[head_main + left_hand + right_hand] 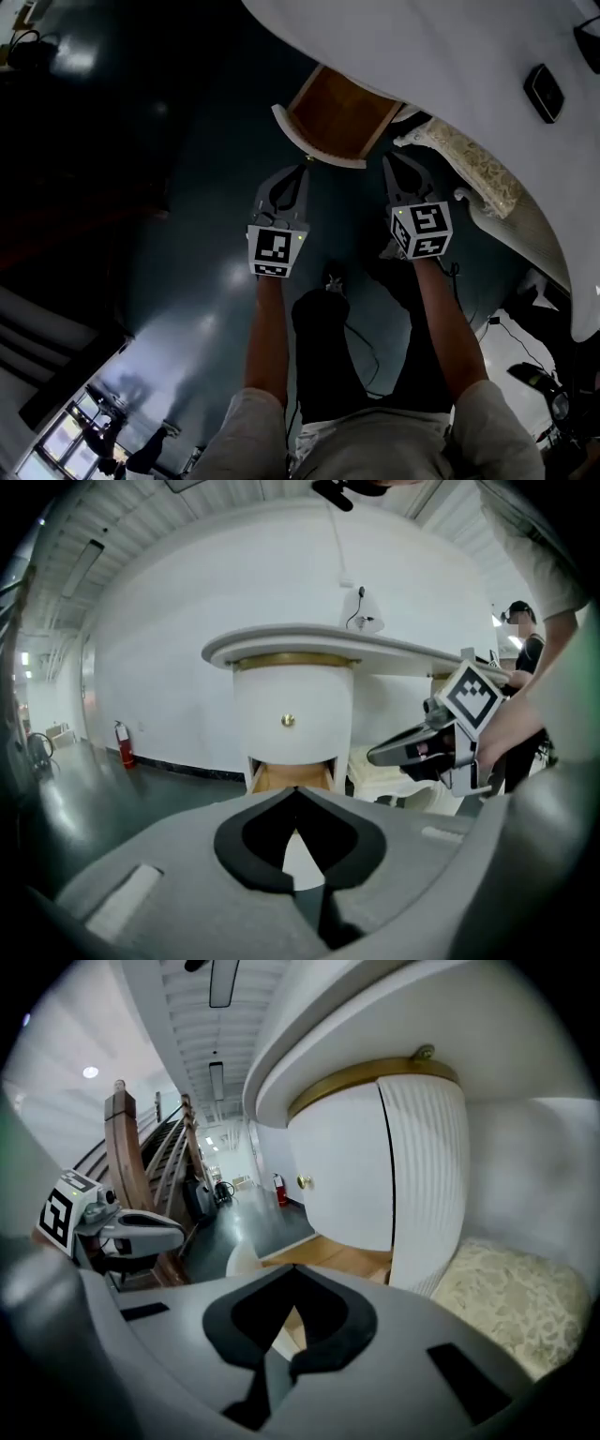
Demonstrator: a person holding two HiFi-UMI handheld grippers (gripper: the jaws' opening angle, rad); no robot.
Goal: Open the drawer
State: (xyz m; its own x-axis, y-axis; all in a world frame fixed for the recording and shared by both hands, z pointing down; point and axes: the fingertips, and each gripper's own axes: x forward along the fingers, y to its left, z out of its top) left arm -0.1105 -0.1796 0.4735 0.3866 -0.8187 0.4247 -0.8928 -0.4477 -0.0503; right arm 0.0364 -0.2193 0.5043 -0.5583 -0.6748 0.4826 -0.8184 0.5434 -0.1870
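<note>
Both the left gripper (302,173) and right gripper (394,167) we are holding pressed together, empty, clear of the drawer (323,152), seemingly already opened.

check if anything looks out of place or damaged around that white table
Nothing looks damaged or spilled. The one thing that stands out is the drawer, pulled out from under the white table with its wooden inside bare.

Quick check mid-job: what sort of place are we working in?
Probably a large indoor hall or studio rather than a home: a wide, glossy dark floor, a wooden staircase, a fire extinguisher, and a lone white table with its drawer pulled out.
</note>
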